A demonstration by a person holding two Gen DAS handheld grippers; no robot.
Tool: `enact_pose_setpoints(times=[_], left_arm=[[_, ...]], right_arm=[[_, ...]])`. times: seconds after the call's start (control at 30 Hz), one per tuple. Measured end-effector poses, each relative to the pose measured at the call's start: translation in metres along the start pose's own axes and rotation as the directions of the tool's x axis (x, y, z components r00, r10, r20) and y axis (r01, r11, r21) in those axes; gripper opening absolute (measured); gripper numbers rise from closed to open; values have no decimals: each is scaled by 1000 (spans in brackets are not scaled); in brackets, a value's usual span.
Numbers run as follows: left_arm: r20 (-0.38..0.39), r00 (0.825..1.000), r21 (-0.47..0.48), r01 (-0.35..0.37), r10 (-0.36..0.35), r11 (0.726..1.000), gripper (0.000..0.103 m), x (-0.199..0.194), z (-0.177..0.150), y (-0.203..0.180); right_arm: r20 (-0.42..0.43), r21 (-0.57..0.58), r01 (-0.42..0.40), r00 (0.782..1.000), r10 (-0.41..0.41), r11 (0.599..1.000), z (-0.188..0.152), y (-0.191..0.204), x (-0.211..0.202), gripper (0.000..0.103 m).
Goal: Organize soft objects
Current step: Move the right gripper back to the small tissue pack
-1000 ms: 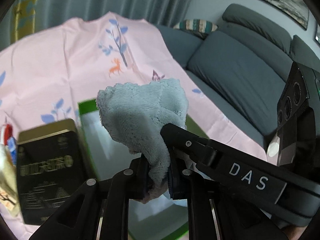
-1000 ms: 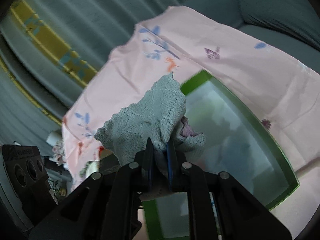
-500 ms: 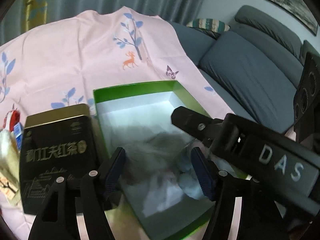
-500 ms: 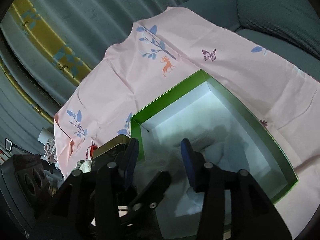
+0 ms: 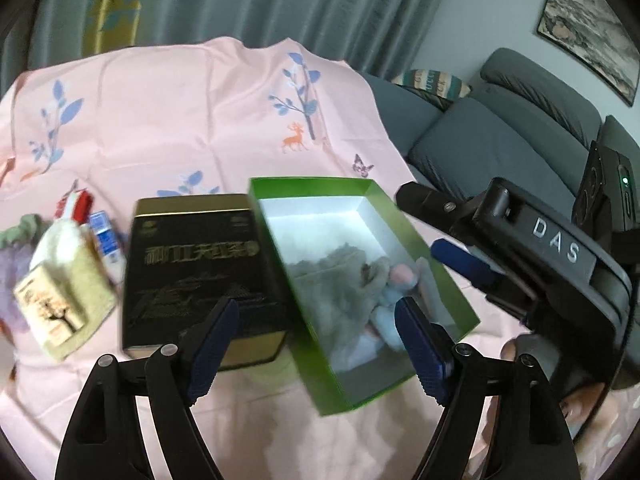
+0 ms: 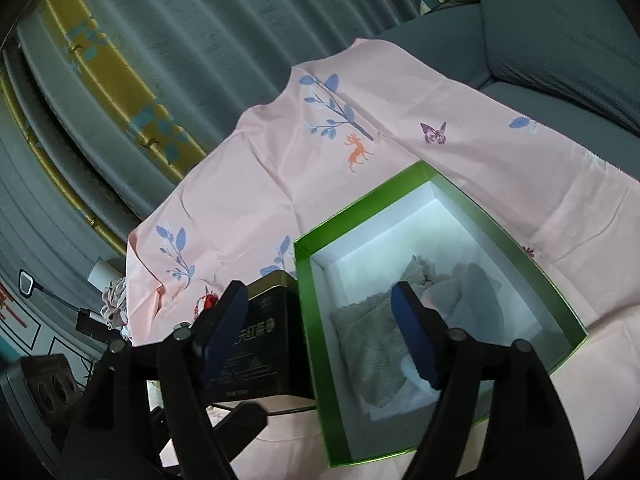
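Left gripper (image 5: pixel 316 344): jaws spread wide, nothing between them. Right gripper (image 6: pixel 324 332): jaws likewise released and empty.

Grey towel (image 6: pixel 372 344) lies crumpled in the green box (image 6: pixel 312 320), at the near end of its white interior, on other soft pieces, pale blue and pink, which are blurred. In the right wrist view the towel sits at about 1 o'clock from the midpoint of the jaws, partly hidden behind the right-hand pad; the jaws are above it, no contact visible. In the left wrist view the towel (image 5: pixel 344 280) is at 12 to 1 o'clock from that gripper's midpoint, beyond the pads.

Black tin (image 5: pixel 200 272) with gold lettering stands at the box's 9 o'clock side, touching or just beside its wall; cannot tell which. Further to 9 o'clock: a cream tissue pack (image 5: pixel 60 300) and small red and blue items. All rest on a pink printed cloth (image 5: pixel 180 120) over the counter. Grey sofa (image 5: pixel 500 148) at 2 o'clock.
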State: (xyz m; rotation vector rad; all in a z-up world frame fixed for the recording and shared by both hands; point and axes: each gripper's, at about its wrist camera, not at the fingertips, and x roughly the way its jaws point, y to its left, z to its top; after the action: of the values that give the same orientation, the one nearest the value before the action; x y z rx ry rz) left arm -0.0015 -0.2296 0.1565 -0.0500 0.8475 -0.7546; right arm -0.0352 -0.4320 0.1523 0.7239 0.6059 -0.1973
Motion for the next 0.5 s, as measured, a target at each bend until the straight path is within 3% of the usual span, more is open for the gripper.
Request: enact_pose_setpoints(times=[0.07,0.23,0.33,0.5], left_arm=[[3,1000,-24,-19,19,1000,81,-9,-4,8],[10,998,-44,-57,57,997,82,-30,-12,25],[23,996,-75,-83,85,994,82,-44,-18,41],[40,989,-123,-136,142,983,83,-72,-33,75]], right_arm=[[4,-17,-5,1000,5,1000,-2,6,-2,83],[-4,-92,11,1000,-12,996,-11,27,-2,89],[-3,-127,-38,999,38,991,-17,42,-2,98],[-17,-190,-108,994,106,976,-27,70,-3,102]])
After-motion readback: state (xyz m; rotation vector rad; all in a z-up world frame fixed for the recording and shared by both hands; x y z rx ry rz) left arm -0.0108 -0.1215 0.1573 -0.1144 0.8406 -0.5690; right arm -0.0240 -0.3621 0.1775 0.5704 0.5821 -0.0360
